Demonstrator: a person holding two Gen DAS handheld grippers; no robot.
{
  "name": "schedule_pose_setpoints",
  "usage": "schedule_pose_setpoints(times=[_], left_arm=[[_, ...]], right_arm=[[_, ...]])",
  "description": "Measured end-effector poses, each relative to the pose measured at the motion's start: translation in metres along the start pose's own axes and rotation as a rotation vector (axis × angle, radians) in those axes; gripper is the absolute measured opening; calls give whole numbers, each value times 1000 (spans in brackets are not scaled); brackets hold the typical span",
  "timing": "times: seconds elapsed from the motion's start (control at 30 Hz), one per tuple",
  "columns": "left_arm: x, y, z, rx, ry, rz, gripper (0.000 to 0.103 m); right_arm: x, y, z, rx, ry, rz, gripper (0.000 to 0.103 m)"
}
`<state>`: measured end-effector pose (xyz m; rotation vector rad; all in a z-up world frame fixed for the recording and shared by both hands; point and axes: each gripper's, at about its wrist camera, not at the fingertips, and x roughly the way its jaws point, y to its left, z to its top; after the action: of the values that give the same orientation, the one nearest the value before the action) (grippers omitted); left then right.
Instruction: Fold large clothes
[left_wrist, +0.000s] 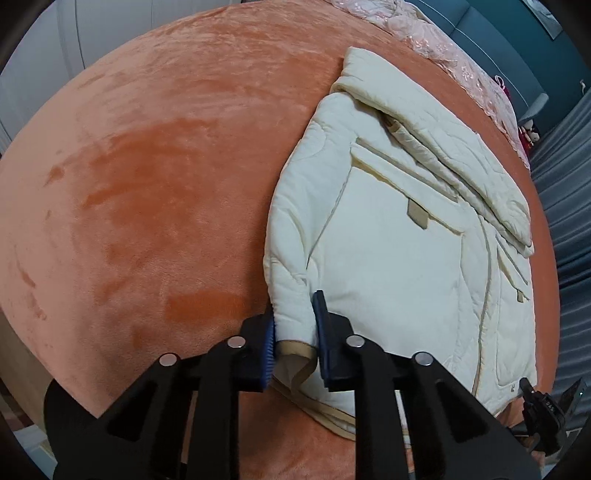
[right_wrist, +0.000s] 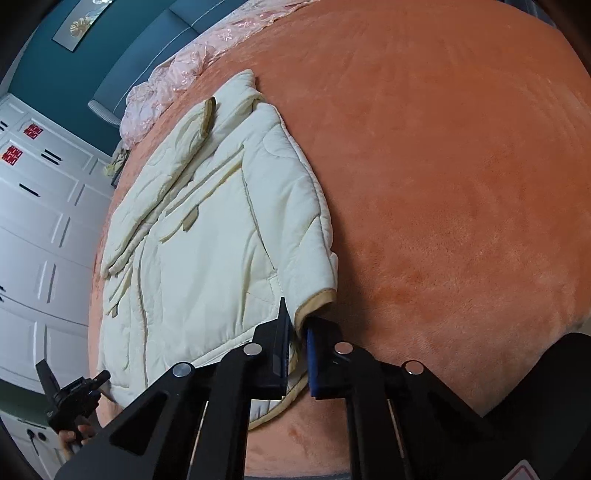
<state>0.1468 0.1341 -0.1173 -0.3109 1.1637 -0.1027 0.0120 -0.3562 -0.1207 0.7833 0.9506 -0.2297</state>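
I'm over a bed with an orange plush blanket (left_wrist: 147, 184), nap brushed in patches. Teal wall, white panelled wardrobe (right_wrist: 40, 229), grey curtain (left_wrist: 569, 206) at the edges. Pink embroidered bedding (right_wrist: 173, 74) is bunched at the head end. The cream quilted coat (left_wrist: 388, 240) with tan trim lies flat on the blanket, one sleeve folded across its front. Left gripper (left_wrist: 293, 345) is clamped on a tan-edged sleeve cuff; right gripper (right_wrist: 297, 345) is pinched on the coat's tan-edged fabric at the hem.
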Motion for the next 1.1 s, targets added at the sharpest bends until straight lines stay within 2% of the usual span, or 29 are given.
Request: schedule_pose_setpoints(times=[0.07, 0.13, 0.27, 0.4, 0.5, 0.6, 0.67, 0.73, 0.83, 0.93, 1.03, 1.1], left_arm=[[-17, -4, -1, 27, -32, 1, 8], [-38, -5, -3, 43, -61, -46, 7], [-85, -3, -18, 113, -84, -75, 6], [-128, 4, -56, 228, -40, -49, 6], [-157, 17, -91, 285, 44, -11, 6], [-187, 28, -122, 277, 114, 5, 6], [-207, 31, -129, 254, 101, -8, 6], [-226, 24, -118, 241, 31, -39, 6], [-241, 9, -86, 226, -105, -84, 6], [-233, -3, -39, 193, -234, -95, 6], [-201, -18, 6, 154, -261, -95, 7], [-174, -29, 32, 141, -272, -60, 7]], right_arm=[[-16, 8, -1, -49, -28, 10, 4], [-35, 17, -1, -111, -47, 16, 4], [-79, 32, -11, -281, -38, -2, 3], [-124, 35, -41, -472, 62, -55, 3], [-159, 34, -73, -562, 171, -88, 3], [-189, 38, -103, -618, 250, -99, 3], [-204, 48, -107, -635, 240, -78, 3], [-216, 59, -92, -620, 161, -51, 3], [-223, 74, -46, -555, -30, 5, 3], [-204, 82, 3, -444, -171, 52, 3], [-160, 89, 44, -324, -231, 77, 3], [-130, 98, 64, -289, -251, 60, 3]])
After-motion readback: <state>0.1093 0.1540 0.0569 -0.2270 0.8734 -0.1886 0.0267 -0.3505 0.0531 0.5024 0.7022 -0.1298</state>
